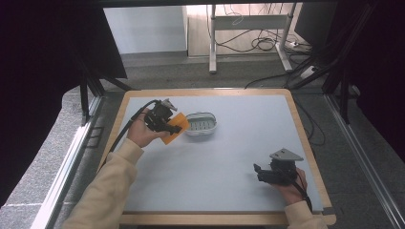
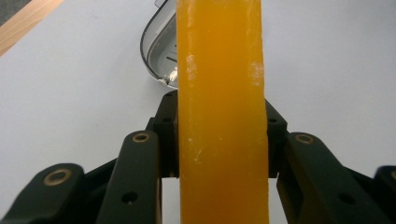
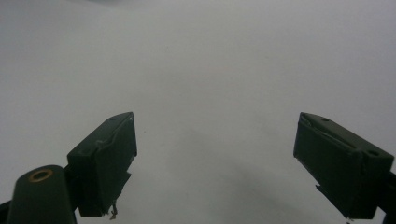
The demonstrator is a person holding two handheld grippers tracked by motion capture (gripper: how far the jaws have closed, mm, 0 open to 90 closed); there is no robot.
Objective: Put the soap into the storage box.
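Observation:
An orange bar of soap (image 1: 174, 128) is clamped between the jaws of my left gripper (image 1: 171, 128), held above the grey mat at the table's left. In the left gripper view the soap (image 2: 220, 112) stands on edge between the two black jaws and hides most of what lies ahead. Just right of the soap sits a white oval soap dish (image 1: 201, 123) with a slotted inside; its rim (image 2: 156, 46) peeks out behind the bar. My right gripper (image 1: 258, 172) rests low at the front right, jaws wide apart with bare mat (image 3: 210, 116) between them.
The grey mat (image 1: 239, 143) covers a wooden-edged table (image 1: 305, 138). Black frame posts stand at both sides. Beyond the far edge are a desk leg (image 1: 212, 43) and floor cables (image 1: 262, 43).

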